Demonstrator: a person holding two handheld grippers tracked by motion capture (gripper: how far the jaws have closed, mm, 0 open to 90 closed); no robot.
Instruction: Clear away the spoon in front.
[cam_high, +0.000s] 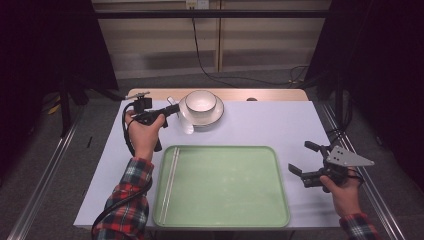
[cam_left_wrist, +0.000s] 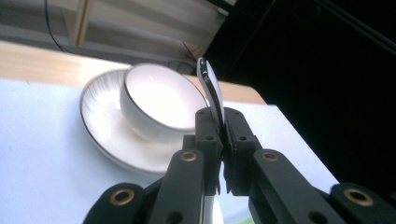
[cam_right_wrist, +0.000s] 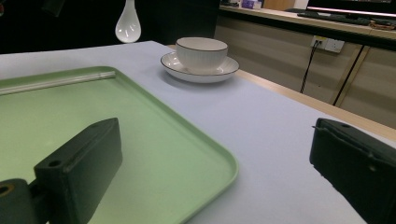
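A: Nearest first. What's at the front edge?

B: Two forearms in plaid sleeves, one hand on each gripper. The right gripper (cam_high: 303, 162) sits low at the right, just off the tray's right edge, its jaws standing wide apart with nothing between them.

A: And the tray?

B: One green tray (cam_high: 225, 220), on the pale blue table (cam_high: 280, 125). Two chopsticks (cam_high: 172, 175) lie side by side along its left wall; the rest of its floor is bare.

A: The left side?

B: The left gripper (cam_high: 175, 108) is raised beyond the tray's far left corner, jaws clamped on one white spoon (cam_left_wrist: 211, 91). In the left gripper view the handle is pinched between the pads and runs up past them. From the right gripper view the spoon's bowl (cam_right_wrist: 128, 25) hangs in the air above the table, to the left of the dishes.

A: Farther back?

B: One white bowl (cam_high: 201, 100) standing in one saucer (cam_high: 216, 116), both dark-rimmed, just right of the left gripper's tips. Behind them a strip of bare wooden tabletop, then the wall with one cable running down it.
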